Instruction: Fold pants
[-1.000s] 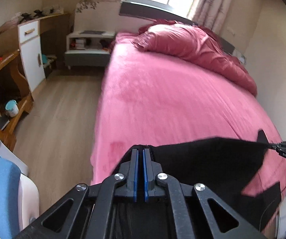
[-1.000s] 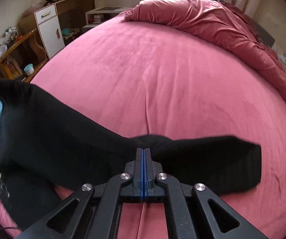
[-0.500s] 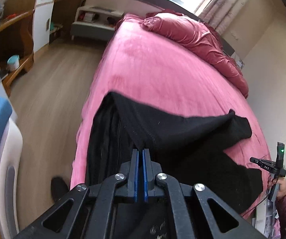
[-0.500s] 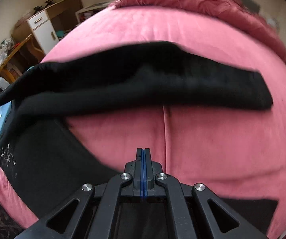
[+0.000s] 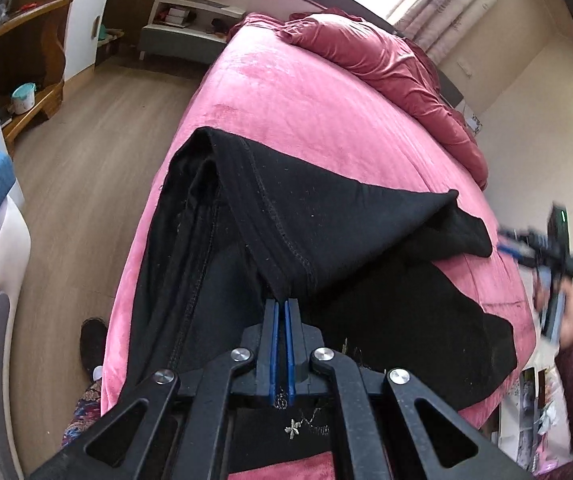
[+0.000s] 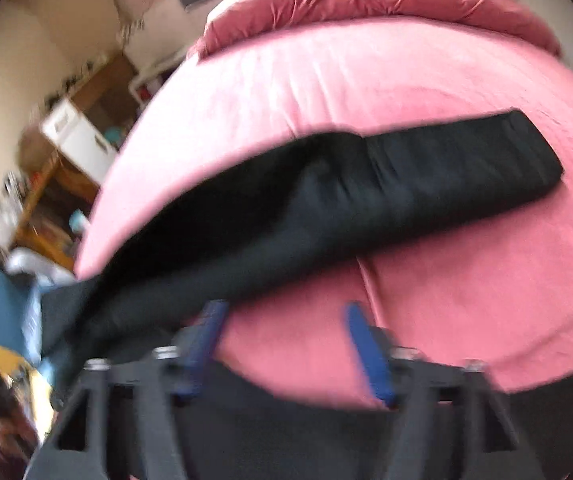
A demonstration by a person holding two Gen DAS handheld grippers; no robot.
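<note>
Black stretch-fabric pants (image 5: 326, 232) lie across the near end of a bed covered in a pink plush sheet (image 5: 310, 112) in the left wrist view, one layer drawn up into a ridge with a stitched seam. The left gripper (image 5: 281, 308) is clenched on that ridge, its blue pads pinching the cloth. At the far right, blurred, a hand in a maroon sleeve holds the right gripper (image 5: 526, 244) just off the pants' free end. A crumpled red duvet (image 5: 386, 64) sits at the head of the bed.

From the right wrist, blurred, the right gripper (image 6: 286, 320) has just been opening; its blue fingers (image 6: 366, 348) stand apart over bare sheet (image 6: 466, 272), nothing between them. The pants (image 6: 366, 184) stretch as a long folded band beyond the fingertips.
</note>
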